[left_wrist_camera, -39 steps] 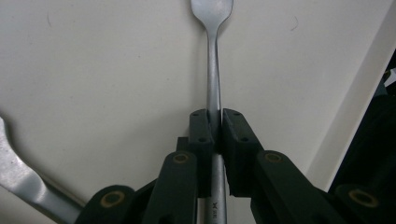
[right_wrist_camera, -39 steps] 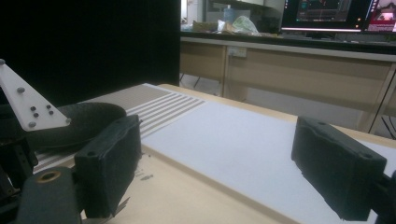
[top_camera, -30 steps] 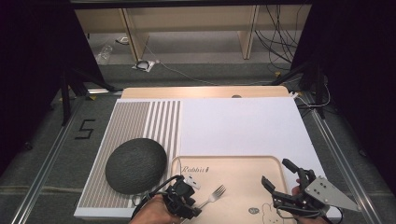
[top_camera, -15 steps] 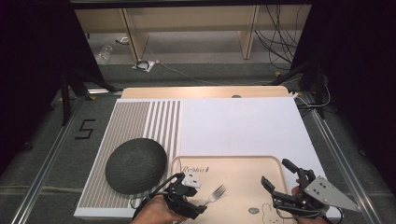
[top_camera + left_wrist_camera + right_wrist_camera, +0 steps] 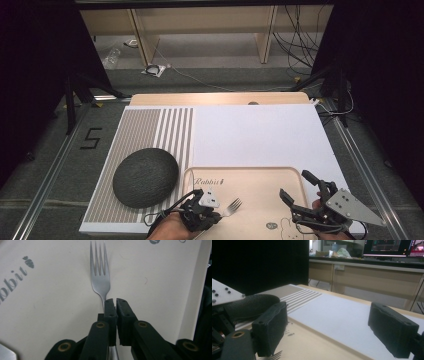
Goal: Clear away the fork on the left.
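Seen from above, the left gripper point(image 5: 212, 216) sits at the near edge of the beige tray point(image 5: 260, 177), with the fork point(image 5: 231, 207) poking out past its tips, tines toward the tray's middle. How the grip sits is hard to read from up there; the left gripper view settles it. There the two black jaws have just been closing and now stand together around the fork's point(image 5: 100, 277) neck, the handle running back between and under the fingers point(image 5: 111, 312) and the tines lying flat on the tray point(image 5: 50, 302) straight ahead of them. That view also shows the printed lettering off to the left of the fingers.

The right gripper point(image 5: 300, 192) rests over the tray's right part, well apart from the fork, its jaws spread wide with nothing between them. Its own view confirms the wide gap between the pads point(image 5: 270, 325) and looks out across the white mat point(image 5: 337, 312), with the dark round cushion point(image 5: 249, 306) beyond its left finger. From above, that cushion point(image 5: 145, 176) lies left of the tray on the striped mat point(image 5: 155, 125).
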Motion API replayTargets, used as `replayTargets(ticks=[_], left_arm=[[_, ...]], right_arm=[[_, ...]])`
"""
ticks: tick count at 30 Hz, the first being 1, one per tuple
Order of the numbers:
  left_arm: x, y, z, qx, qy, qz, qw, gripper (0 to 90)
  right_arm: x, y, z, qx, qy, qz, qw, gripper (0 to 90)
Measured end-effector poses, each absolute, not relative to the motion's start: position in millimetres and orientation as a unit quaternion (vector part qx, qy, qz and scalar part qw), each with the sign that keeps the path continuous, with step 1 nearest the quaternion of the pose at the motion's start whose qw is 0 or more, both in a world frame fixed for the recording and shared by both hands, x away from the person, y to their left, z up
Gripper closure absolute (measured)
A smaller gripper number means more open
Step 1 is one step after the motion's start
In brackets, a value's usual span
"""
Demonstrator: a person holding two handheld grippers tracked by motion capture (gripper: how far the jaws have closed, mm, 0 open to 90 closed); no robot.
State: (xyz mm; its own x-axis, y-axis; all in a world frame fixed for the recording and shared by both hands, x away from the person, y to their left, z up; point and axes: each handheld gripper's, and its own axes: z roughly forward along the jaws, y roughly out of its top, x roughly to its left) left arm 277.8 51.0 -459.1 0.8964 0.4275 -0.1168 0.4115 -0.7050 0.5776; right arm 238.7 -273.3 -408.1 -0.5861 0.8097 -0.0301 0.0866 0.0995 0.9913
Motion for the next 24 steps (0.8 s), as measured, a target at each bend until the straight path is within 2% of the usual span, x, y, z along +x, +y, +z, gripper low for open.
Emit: replayTargets(ticks=[24], left_arm=[[273, 38, -470, 0.935, 0.219, 0.03, 0.277, 89.3]], right_arm=[[238, -273, -408, 0.334, 0.675, 0.581, 0.308, 16.8]])
